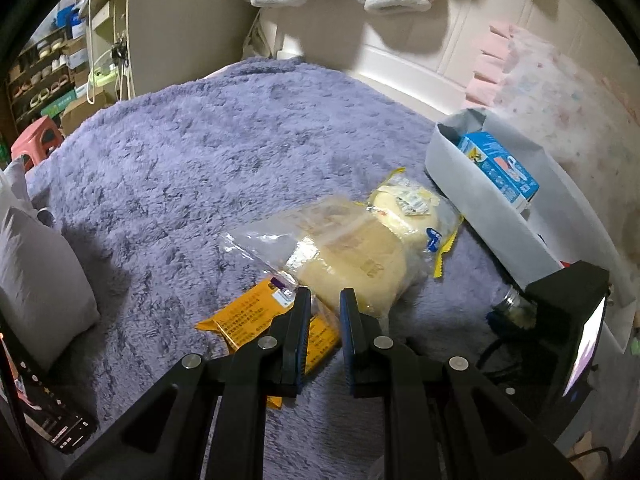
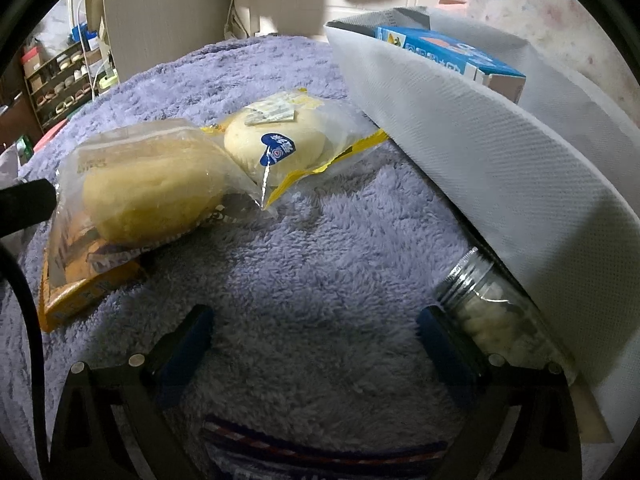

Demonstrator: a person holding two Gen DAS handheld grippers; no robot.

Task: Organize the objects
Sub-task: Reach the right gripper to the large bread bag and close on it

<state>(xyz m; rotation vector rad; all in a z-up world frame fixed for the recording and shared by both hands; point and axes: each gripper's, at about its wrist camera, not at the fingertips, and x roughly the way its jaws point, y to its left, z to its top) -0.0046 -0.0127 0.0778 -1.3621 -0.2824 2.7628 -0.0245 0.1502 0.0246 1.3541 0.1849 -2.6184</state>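
**Two tools low over purple bed blanket**

Left tool (image 1: 325,294) nearly closed, empty, angled down above orange packet (image 1: 256,320) and bagged bun (image 1: 352,264). Right tool (image 2: 316,320) spread wide, level, empty, right finger touching a clear jar (image 2: 492,308) beside grey fabric bin (image 2: 480,152) holding blue box (image 2: 448,56).

Surface: purple plush blanket (image 1: 224,152)
Wall: beige panel (image 1: 188,12) — 12 o'clock
Shelving: shoe rack (image 1: 44,76) — 10 o'clock

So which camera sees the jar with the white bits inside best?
The right wrist view: the jar lies close up beside the grey bag, its screw threads and white contents clear. The left wrist view shows only its dim neck, the rest hidden behind the right gripper.
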